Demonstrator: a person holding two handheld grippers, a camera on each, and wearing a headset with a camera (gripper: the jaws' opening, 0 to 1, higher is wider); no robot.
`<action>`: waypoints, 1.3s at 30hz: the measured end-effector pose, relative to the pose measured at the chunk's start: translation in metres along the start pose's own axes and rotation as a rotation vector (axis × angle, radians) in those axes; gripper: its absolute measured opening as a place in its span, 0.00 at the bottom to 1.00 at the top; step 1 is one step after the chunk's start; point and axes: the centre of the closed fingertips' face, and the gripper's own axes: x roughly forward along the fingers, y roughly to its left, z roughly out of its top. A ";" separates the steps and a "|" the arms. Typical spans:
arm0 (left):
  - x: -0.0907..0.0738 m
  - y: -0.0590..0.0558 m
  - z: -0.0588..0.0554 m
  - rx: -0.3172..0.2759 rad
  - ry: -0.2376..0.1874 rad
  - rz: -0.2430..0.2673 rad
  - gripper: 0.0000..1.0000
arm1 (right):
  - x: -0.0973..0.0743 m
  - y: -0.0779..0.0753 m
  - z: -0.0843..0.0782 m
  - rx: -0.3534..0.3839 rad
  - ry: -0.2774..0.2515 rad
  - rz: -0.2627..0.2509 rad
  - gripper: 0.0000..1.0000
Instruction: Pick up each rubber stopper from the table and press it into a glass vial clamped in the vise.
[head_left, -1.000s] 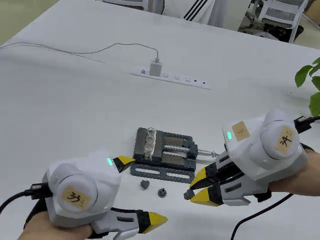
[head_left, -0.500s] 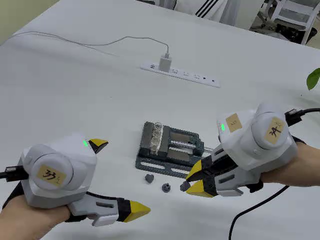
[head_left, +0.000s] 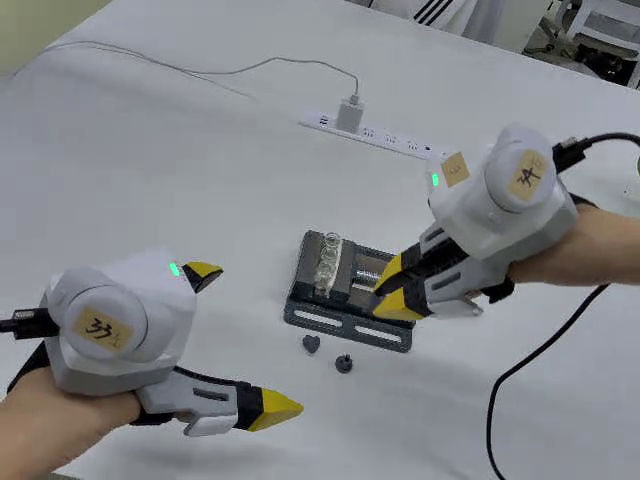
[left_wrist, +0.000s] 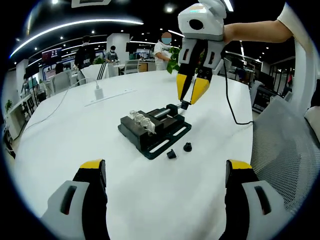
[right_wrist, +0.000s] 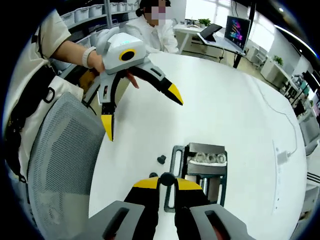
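Stoppers (head_left: 312, 344), two loose, one in right gripper (head_left: 388, 296), perhaps three vials (head_left: 327, 262)

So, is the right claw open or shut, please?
Shut: the right claw pinches a dark rubber stopper between its yellow tips.

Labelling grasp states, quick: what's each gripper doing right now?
Left gripper: open, holding nothing.
Right gripper: closed on a rubber stopper.
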 end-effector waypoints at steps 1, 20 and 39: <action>0.000 0.000 0.000 0.000 0.001 -0.001 0.99 | 0.000 -0.004 0.000 -0.007 0.008 0.000 0.06; 0.008 -0.004 0.002 0.006 0.009 -0.035 0.99 | 0.004 -0.076 0.017 -0.149 0.149 -0.009 0.06; 0.010 -0.001 0.002 -0.004 0.018 -0.039 0.98 | 0.027 -0.093 0.014 -0.181 0.214 0.030 0.06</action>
